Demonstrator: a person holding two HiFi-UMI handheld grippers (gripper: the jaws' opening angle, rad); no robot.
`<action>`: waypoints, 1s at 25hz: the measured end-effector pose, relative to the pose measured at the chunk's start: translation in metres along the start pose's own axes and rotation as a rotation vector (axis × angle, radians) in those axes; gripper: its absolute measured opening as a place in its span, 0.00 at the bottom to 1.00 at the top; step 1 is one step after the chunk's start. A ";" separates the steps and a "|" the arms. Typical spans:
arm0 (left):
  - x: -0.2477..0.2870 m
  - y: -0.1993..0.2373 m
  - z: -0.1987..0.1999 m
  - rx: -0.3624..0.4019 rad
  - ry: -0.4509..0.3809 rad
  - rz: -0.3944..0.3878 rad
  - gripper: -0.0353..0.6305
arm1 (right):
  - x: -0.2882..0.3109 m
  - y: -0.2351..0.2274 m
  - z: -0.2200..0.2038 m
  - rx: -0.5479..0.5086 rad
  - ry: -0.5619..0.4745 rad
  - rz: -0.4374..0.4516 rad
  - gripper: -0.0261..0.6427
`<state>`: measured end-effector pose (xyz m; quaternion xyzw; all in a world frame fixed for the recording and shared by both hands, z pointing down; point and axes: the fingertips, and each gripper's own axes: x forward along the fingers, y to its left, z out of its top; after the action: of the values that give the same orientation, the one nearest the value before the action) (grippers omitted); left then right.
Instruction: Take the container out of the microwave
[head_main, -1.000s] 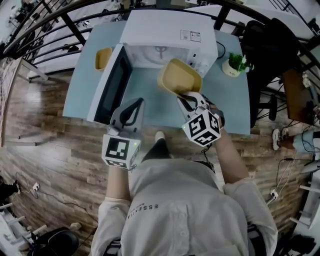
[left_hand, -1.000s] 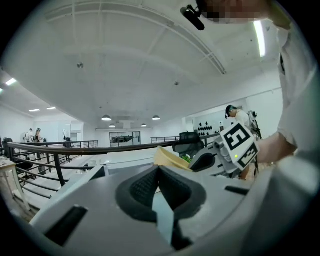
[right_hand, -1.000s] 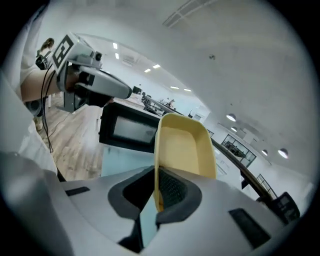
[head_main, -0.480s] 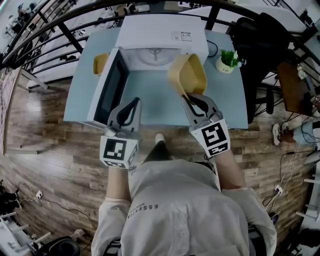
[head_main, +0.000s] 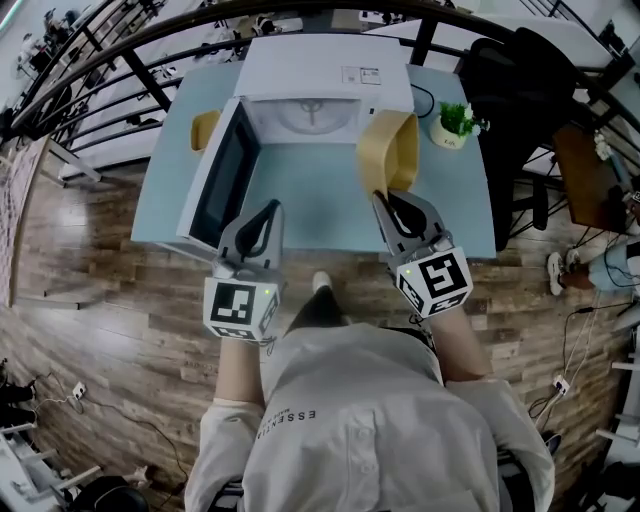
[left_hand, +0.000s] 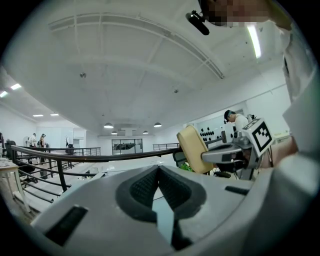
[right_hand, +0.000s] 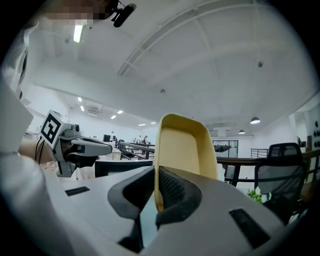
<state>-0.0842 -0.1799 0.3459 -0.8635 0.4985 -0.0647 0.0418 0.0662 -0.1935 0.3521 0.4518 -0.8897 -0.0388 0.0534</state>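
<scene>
**Container held outside the open microwave by the right gripper**

At the far left of the pale blue table (head_main: 300, 205), a small yellow dish (head_main: 205, 128) is seen just beside the microwave (head_main: 325, 70). The microwave door (head_main: 222, 172) is swung wide open toward the left, and the cavity is exposed.

In front of that door, above the table's near edge, the left gripper (head_main: 272, 206) is held level. In the left gripper view its ribbed pads are brought together at the tips, and nothing is caught between them. It is kept apart from the door and from the container.

Further right, the tan container (head_main: 390, 150) is found outside the cavity. It is raised in the air before the right side of the microwave's opening and is turned up on its edge. Its lower rim is clamped by the right gripper (head_main: 384, 196). In the right gripper view one pad is pressed against the inner wall and the other against the outer wall, and the container is seen rising upright from the jaws. No contact with the table or the microwave is shown.

At the right back corner of the table a small potted plant (head_main: 455, 122) is placed, and a dark chair (head_main: 525, 85) is seen beyond it.
</scene>
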 end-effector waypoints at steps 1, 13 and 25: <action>-0.001 -0.001 0.001 0.000 -0.003 0.003 0.06 | -0.001 -0.001 -0.001 0.004 -0.004 -0.005 0.08; 0.005 -0.021 0.007 0.072 -0.025 -0.019 0.06 | -0.005 -0.001 -0.018 0.039 0.007 0.019 0.08; 0.018 -0.013 0.006 0.059 -0.014 -0.021 0.06 | 0.008 -0.014 -0.013 0.035 -0.019 -0.016 0.08</action>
<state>-0.0632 -0.1893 0.3428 -0.8674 0.4871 -0.0740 0.0701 0.0743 -0.2086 0.3641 0.4595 -0.8870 -0.0278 0.0367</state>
